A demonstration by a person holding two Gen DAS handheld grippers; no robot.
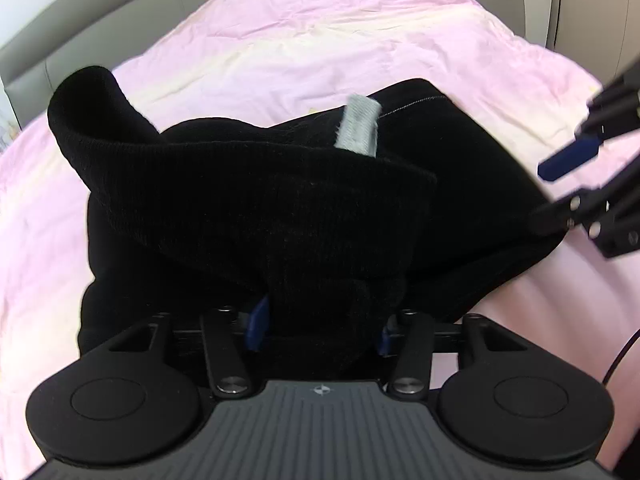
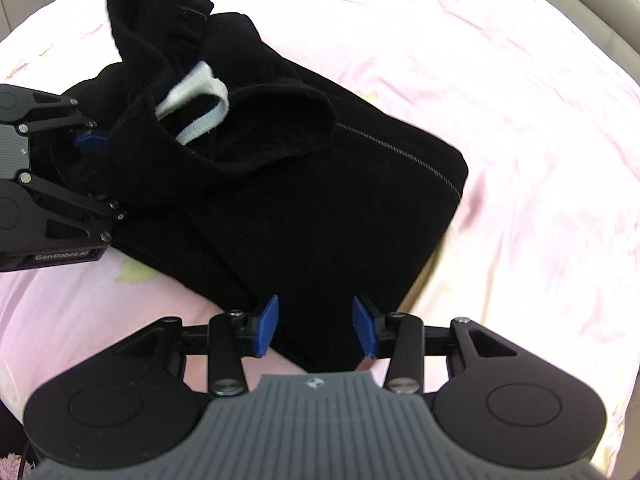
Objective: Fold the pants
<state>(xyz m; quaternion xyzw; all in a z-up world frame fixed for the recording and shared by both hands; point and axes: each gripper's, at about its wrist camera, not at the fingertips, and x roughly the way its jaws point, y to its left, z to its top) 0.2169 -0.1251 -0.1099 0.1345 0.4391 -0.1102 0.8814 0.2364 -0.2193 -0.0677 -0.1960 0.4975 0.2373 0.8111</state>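
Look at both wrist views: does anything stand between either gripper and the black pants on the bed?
Nothing visible does. The black pants lie bunched on the pink bedcover, and their cloth already sits between the blue pads of the left gripper and the right gripper.

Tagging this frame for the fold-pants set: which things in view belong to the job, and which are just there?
Job:
- black pants, bunched on the bed
- grey-white inner tag at the waistband
- left claw, cloth between its pads
- right claw, over the pants' near edge

Just there:
- pink bedsheet
- grey bed frame
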